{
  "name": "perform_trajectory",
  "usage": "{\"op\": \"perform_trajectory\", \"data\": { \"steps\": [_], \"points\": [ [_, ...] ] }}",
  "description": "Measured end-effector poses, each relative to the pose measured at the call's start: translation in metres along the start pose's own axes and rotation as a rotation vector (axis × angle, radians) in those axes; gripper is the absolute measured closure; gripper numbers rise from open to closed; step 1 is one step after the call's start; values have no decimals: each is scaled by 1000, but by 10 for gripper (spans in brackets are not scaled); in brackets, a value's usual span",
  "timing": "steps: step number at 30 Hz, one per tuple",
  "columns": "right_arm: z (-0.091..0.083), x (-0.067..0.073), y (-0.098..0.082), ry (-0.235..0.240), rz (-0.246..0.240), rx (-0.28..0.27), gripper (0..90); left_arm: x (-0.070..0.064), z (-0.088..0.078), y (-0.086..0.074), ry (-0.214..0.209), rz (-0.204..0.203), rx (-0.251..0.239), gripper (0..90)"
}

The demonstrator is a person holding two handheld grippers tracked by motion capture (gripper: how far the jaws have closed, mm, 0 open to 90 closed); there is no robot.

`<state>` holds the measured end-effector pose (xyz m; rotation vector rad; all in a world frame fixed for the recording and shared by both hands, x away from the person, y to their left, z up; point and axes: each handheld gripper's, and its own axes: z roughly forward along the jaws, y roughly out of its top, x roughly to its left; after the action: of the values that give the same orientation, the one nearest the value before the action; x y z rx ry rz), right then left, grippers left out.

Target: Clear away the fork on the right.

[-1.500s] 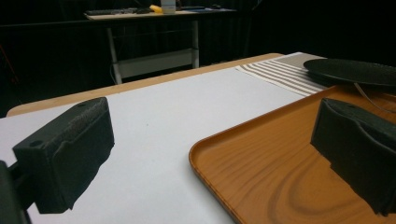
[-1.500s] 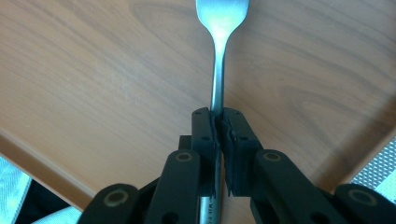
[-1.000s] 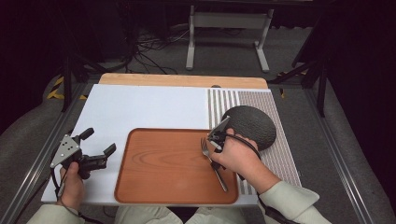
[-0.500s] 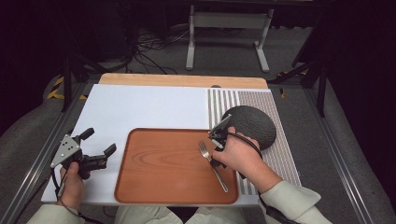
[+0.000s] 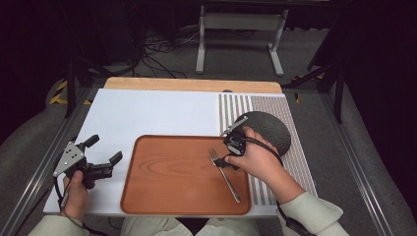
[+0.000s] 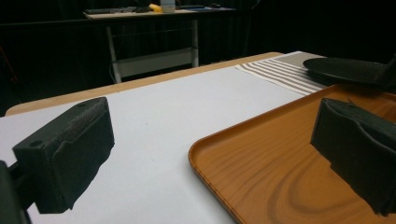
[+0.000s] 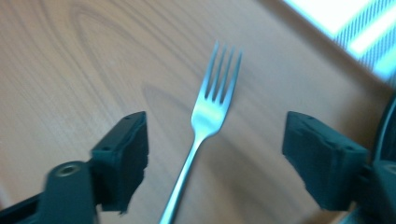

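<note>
Grippers first, from your left side across. Your left gripper (image 5: 101,158) sits on the white mat (image 5: 162,115) just beside the left rim of the wooden tray (image 5: 172,196), its jaws spread wide with nothing between them. From above you see your hand wrapped round its handle and the grey plate on top; its own view instead gives you the two black foam pads (image 6: 74,154) low over the mat, with the tray's rounded corner (image 6: 261,158) between them.

Moving right, the fork (image 5: 224,174) lies flat on the tray's right half, prongs pointing away from you, handle running down towards the tray's near right corner. Your right gripper (image 5: 227,152) is over the fork's upper end, and its jaws have just been opening: they stand wide now, and the fork (image 7: 205,116) lies between them untouched by either pad. That gap is clear in the right gripper view, while from above your hand hides much of it.

Farther right, a dark round plate (image 5: 268,130) rests on the striped cloth (image 5: 295,162); the left gripper view catches its edge (image 6: 345,70) low and flat.

Beneath all this is a pale wooden table (image 5: 192,84). Behind it the room is dark, with cables on grey carpet and a metal stand (image 5: 238,37).
</note>
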<state>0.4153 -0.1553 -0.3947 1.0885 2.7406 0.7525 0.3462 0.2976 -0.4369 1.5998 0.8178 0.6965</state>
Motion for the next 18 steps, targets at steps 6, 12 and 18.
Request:
{"op": "perform_trajectory", "data": {
  "steps": [6, 12, 18],
  "points": [
    [3, 3, 0, 20, -127, -50, 219, 0, 1, 0, -3, 4, 4, 0],
    [9, 11, 4, 41, -312, -113, 319, -1, 1, 0, -3, 3, 3, 0],
    [22, 22, 7, 46, -456, -147, 522, -1, 1, 0, -4, 3, 1, 0]
  ]
}}
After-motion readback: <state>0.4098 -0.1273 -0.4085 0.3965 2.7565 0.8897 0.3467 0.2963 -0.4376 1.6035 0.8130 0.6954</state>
